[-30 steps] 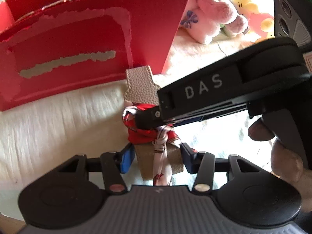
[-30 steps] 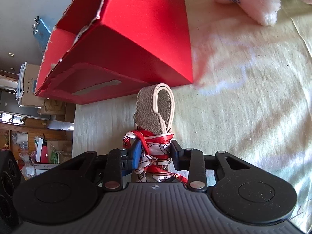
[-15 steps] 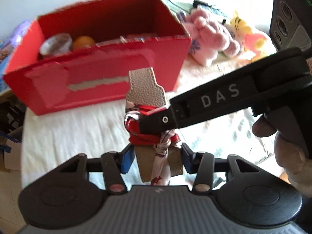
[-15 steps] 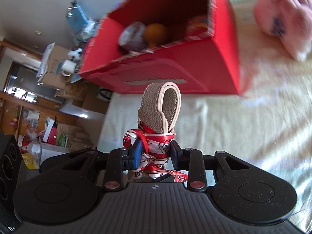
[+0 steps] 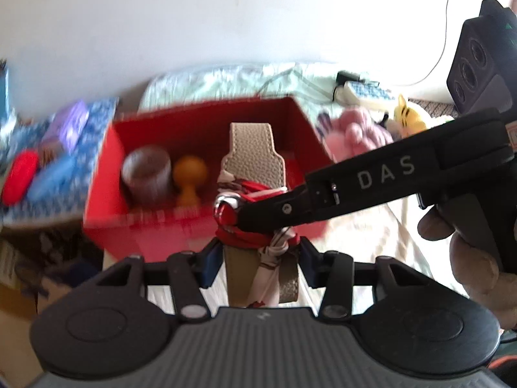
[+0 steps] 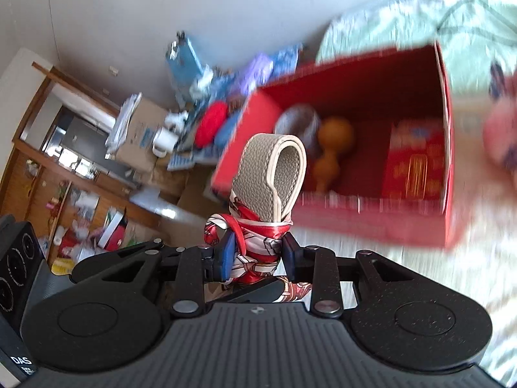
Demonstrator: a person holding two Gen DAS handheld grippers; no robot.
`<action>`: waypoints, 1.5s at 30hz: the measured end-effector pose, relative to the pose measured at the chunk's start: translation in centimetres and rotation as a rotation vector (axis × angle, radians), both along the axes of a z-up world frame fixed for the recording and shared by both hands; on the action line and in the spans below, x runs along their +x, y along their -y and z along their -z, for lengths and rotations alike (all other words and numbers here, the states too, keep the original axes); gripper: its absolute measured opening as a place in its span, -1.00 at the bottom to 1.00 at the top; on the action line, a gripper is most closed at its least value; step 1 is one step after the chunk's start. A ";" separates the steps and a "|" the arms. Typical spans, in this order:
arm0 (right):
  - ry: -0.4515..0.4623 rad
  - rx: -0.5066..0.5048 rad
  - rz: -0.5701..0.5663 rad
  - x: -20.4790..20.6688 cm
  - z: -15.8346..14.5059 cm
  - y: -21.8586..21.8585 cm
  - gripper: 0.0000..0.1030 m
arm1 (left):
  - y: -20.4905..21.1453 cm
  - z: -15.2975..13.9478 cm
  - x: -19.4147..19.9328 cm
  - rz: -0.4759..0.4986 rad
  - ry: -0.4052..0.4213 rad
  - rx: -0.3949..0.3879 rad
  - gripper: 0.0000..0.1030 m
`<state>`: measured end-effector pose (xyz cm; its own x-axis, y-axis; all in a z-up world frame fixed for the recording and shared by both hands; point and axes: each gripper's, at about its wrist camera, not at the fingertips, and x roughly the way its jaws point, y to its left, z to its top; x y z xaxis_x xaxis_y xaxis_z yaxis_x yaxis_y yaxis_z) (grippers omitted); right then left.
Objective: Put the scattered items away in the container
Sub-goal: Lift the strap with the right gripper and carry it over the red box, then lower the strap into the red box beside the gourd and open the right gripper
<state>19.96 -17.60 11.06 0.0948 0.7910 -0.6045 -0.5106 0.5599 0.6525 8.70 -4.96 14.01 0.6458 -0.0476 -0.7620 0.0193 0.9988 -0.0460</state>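
Note:
A taupe leather strap (image 5: 253, 152) wrapped in a red and white scarf (image 5: 248, 226) hangs in the air in front of the open red box (image 5: 206, 223). My left gripper (image 5: 258, 258) is shut on the strap's lower part. My right gripper (image 6: 257, 252) is shut on the scarf-wrapped middle; its finger (image 5: 290, 194) crosses the left wrist view. The strap's loop (image 6: 274, 168) stands up in the right wrist view. The red box (image 6: 371, 220) holds a brown cup (image 5: 147, 174), an orange gourd-shaped piece (image 5: 189, 174) and a red packet (image 6: 413, 161).
Pink and yellow plush toys (image 5: 362, 129) lie right of the box on the pale cloth (image 5: 371, 245). Left of the box is a heap of blue, purple and red items (image 5: 48, 161). Cardboard boxes and shelves (image 6: 97, 168) show beyond the table edge.
Both grippers have lifted the strap higher. The views now look down into the box, whose contents show more fully. The picture is blurred by the motion.

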 end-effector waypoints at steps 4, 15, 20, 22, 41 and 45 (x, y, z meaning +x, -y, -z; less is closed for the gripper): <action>0.047 -0.018 0.045 2.3 -1.6 -1.3 -0.36 | -0.6 -1.1 3.9 0.054 0.030 0.020 -0.08; 0.068 -0.131 0.148 7.2 -0.4 -4.1 -0.36 | -3.6 0.9 11.6 0.142 -0.030 -0.035 -0.08; 0.037 -0.205 0.159 8.3 1.9 -5.2 -0.36 | -4.4 4.0 13.5 0.160 -0.108 -0.067 -0.08; 0.016 -0.229 0.159 8.8 2.9 -5.6 -0.36 | -4.7 5.2 14.1 0.167 -0.133 -0.073 -0.08; -0.107 -0.452 -0.046 12.4 8.3 -9.0 -0.36 | -6.1 12.0 18.0 0.134 -0.426 -0.191 -0.07; -0.109 -0.511 -0.110 12.8 9.0 -10.1 -0.36 | -5.7 12.8 18.4 0.150 -0.477 -0.181 -0.06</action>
<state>32.79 -7.53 2.08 -0.0567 0.3944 -0.9172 -0.5287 0.7674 0.3627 27.13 0.77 1.21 0.2057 -0.2706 -0.9405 0.0963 0.9620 -0.2557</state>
